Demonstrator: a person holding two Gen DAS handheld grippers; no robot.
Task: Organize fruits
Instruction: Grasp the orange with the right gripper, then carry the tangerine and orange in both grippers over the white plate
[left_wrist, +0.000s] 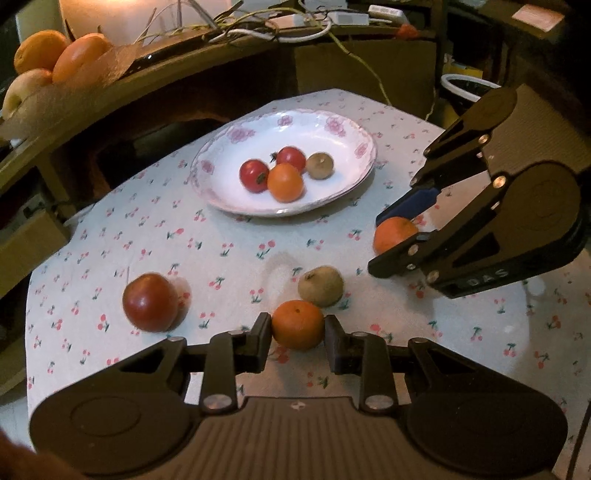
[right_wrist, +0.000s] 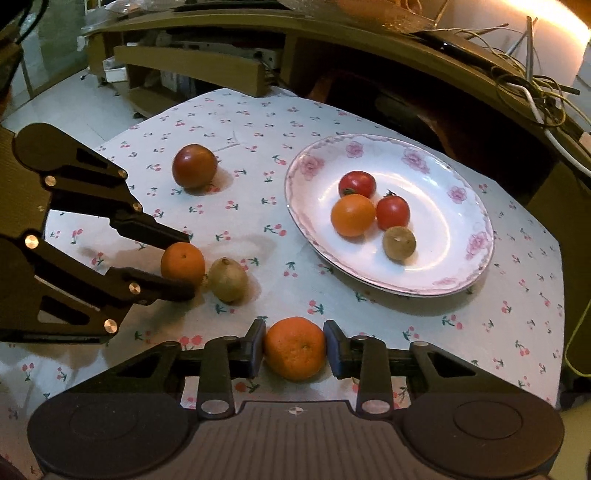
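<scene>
left wrist: low, near, from table's left | right wrist: opposite side, seemingly | shared: plate (left_wrist: 236, 192) (right_wrist: 458, 273)

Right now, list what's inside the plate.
The plate holds two red tomatoes, one orange fruit and one brownish fruit, clustered and touching. Whatever lies beneath them is covered.
</scene>
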